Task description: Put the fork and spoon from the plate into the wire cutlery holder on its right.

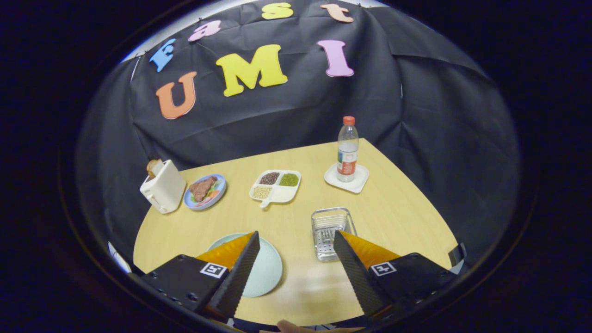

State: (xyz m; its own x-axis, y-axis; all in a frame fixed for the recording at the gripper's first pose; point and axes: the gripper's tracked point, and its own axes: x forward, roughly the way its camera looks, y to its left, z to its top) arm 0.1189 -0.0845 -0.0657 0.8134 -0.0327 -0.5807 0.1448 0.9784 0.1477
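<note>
My gripper [296,243] hangs open above the near part of the wooden table, nothing between its fingers. A pale green plate [266,270] lies under and just beyond the left finger, partly hidden by it; its visible surface is bare. The wire cutlery holder [329,231] sits to the plate's right, just ahead of the right finger, which covers its near right corner. Metal cutlery lies inside the holder; fork tines [326,237] show there.
Farther back stand a white toaster [163,187] with bread in it, a blue plate of food [204,191], a white divided dish of beans [276,186], and a water bottle [347,149] on a white square coaster. The table's curved edge runs close on the right.
</note>
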